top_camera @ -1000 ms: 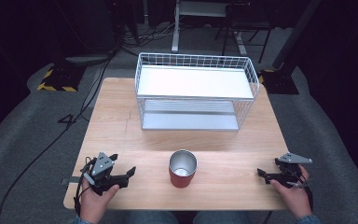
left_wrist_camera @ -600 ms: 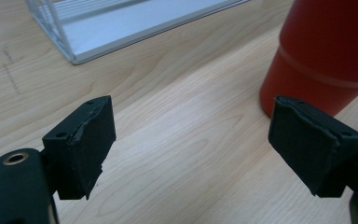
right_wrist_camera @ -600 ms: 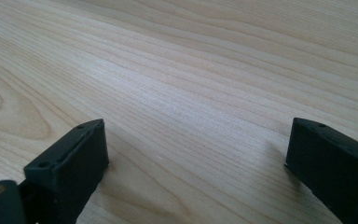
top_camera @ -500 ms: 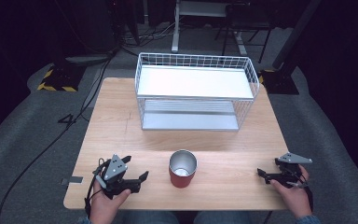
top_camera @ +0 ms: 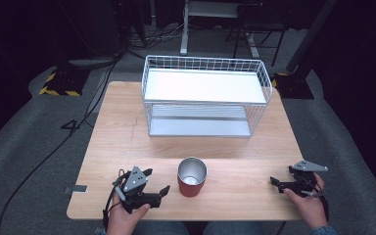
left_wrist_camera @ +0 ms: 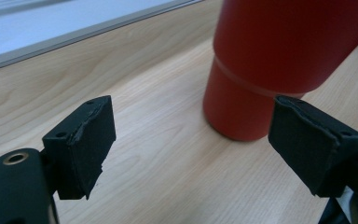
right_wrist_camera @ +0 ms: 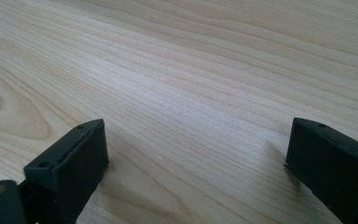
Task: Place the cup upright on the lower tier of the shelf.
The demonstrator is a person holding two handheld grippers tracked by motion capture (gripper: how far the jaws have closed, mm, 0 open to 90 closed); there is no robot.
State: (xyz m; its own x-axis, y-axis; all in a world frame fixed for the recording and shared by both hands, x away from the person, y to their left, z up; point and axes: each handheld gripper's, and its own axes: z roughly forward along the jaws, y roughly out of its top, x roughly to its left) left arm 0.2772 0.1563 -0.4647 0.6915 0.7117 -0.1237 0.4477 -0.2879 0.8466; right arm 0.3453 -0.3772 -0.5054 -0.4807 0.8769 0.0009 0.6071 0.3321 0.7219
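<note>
The left gripper (top_camera: 157, 182) is held low over the near edge of the wooden table (top_camera: 117, 127), its jaws spread wide and aimed at the red cup (top_camera: 192, 177), which stands upright just beside them, untouched. In the left gripper view the cup (left_wrist_camera: 279, 60) is seen ahead and toward the right-hand jaw. The right gripper (top_camera: 277, 182) is rested near the table's right corner, well apart from the cup, jaws likewise parted over bare wood. Behind the cup, a white wire basket (top_camera: 205, 66) is seen.

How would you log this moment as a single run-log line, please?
left gripper: open, beside red tumbler, not touching | right gripper: open, resting on table | wire shelf rack: behind tumbler
</note>
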